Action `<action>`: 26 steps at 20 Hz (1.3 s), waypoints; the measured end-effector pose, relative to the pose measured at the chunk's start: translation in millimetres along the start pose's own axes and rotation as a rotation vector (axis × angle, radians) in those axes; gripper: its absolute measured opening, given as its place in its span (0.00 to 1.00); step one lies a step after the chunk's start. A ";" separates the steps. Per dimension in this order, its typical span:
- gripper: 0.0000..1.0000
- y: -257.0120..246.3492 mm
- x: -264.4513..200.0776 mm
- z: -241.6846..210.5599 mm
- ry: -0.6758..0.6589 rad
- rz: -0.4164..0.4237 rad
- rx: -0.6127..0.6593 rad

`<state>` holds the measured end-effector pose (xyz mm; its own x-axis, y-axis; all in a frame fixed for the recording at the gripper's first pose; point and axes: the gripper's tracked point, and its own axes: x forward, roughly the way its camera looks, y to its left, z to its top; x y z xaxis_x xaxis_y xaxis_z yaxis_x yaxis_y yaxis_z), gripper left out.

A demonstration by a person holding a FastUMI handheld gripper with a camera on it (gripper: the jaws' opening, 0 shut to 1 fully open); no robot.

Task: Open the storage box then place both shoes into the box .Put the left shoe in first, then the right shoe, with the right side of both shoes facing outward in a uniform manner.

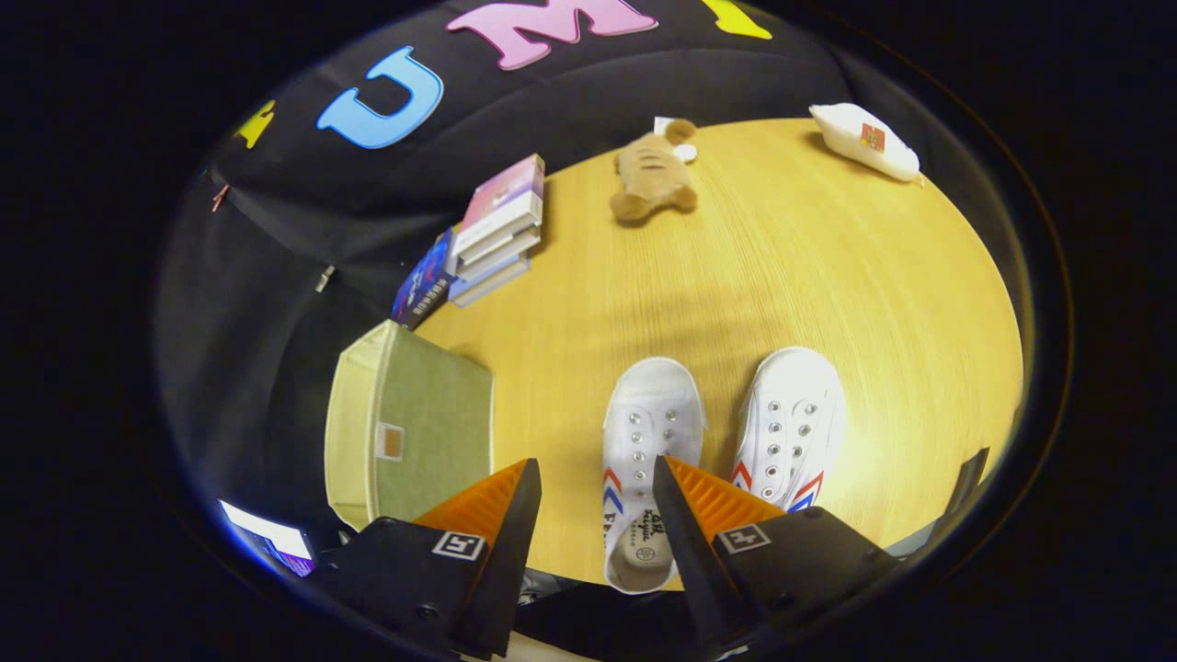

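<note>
Gripper [596, 478] hangs above the table [828, 303], fingers spread apart, holding nothing. Storage box [409, 441] sits closed off to the fingers' left side, at the table's edge, lid still on. Two white shoes stand side by side, toes pointing away. One shoe [648, 441] lies between the fingers, partly under the right one; the other shoe [793, 423] is just beyond that finger. Judgement: box comes first, so the move calls for a swing left.

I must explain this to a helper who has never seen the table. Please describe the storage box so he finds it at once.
Start at the wooden table. At its edge, nearer than the stack of books, sits the storage box, beside the open gripper. It is the only pale green fabric cube, lid closed, unlike the white shoes.
</note>
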<state>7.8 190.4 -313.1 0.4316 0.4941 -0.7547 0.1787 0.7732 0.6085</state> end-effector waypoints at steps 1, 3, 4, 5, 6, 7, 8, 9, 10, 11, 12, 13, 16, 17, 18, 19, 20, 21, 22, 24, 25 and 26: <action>0.72 -9.7 8.2 -7.7 0.034 -0.020 -0.008; 0.64 -26.8 23.3 -16.4 0.079 -0.076 -0.041; 0.63 -35.5 28.6 -18.3 0.097 -0.110 -0.060; 0.58 -40.4 32.8 -21.7 0.118 -0.129 -0.077; 0.58 -43.6 37.7 -25.0 0.138 -0.140 -0.088; 0.57 -45.8 42.1 -27.3 0.153 -0.150 -0.099; 0.58 -48.0 46.7 -29.4 0.166 -0.160 -0.113; 0.58 -49.5 50.7 -32.3 0.176 -0.167 -0.129; 0.57 -51.2 53.4 -33.3 0.180 -0.181 -0.145; 0.55 -52.6 57.2 -33.5 0.184 -0.189 -0.154; 0.52 -57.7 58.6 -32.9 0.182 -0.215 -0.166; 0.42 -63.5 59.5 -35.2 0.185 -0.235 -0.178; 0.14 -63.4 54.0 -33.6 0.171 -0.251 -0.130; 0.09 -62.5 53.7 -33.5 0.166 -0.251 -0.108; 0.09 -60.1 52.0 -32.0 0.156 -0.246 -0.101; 0.08 -56.7 48.7 -32.6 0.147 -0.243 -0.095; 0.08 -54.0 44.1 -32.5 0.142 -0.246 -0.094; 0.08 -52.1 38.3 -33.1 0.140 -0.249 -0.093; 0.08 -48.5 32.2 -32.1 0.138 -0.245 -0.082; 0.08 -39.4 19.3 -27.8 0.123 -0.230 -0.041; 0.08 -33.3 13.0 -25.3 0.115 -0.217 -0.018; 0.08 -26.3 7.0 -21.3 0.104 -0.203 -0.003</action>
<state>-12.7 182.0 -339.6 0.2933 0.3663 -0.8830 0.2504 0.8620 0.4408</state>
